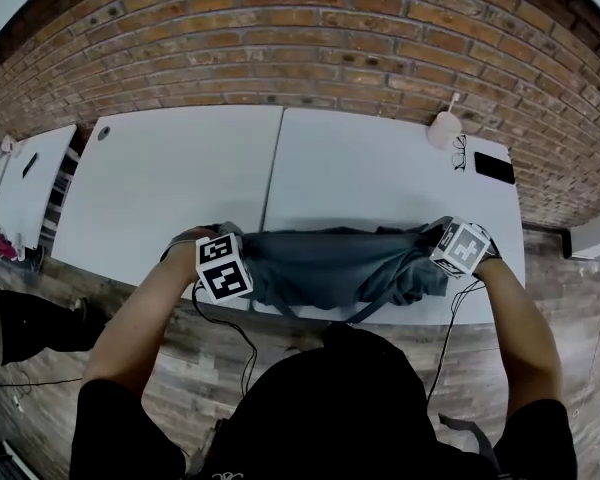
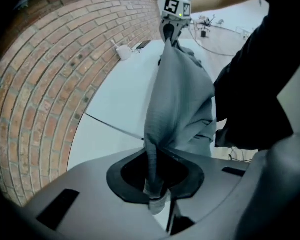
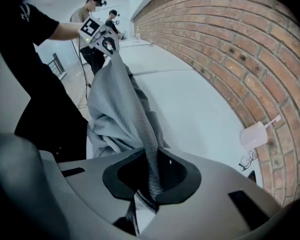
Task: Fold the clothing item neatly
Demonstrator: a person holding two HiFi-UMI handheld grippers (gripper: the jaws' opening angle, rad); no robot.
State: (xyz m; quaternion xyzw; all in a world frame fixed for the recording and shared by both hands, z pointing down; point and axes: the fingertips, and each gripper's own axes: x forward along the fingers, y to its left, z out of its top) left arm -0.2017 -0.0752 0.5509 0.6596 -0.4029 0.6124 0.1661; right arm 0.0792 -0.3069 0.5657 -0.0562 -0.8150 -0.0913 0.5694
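Note:
A grey garment [image 1: 330, 268] hangs stretched between my two grippers over the near edge of the white table [image 1: 360, 168]. My left gripper [image 1: 223, 265] is shut on the garment's left end [image 2: 155, 179], and the cloth runs taut from its jaws toward the other gripper [image 2: 173, 21]. At the right end, my right gripper [image 1: 460, 246] is shut on the garment [image 3: 151, 179]; loose folds [image 3: 110, 129] sag below the taut edge. In the right gripper view the left gripper [image 3: 102, 36] shows far off, holding the cloth's other end.
A white cup with a straw [image 1: 443, 128], a pair of glasses [image 1: 459, 152] and a black phone [image 1: 493, 168] lie at the table's far right. A brick wall [image 1: 300, 38] runs behind. Two people [image 3: 92, 14] stand in the distance. Cables [image 1: 230, 328] hang below the table edge.

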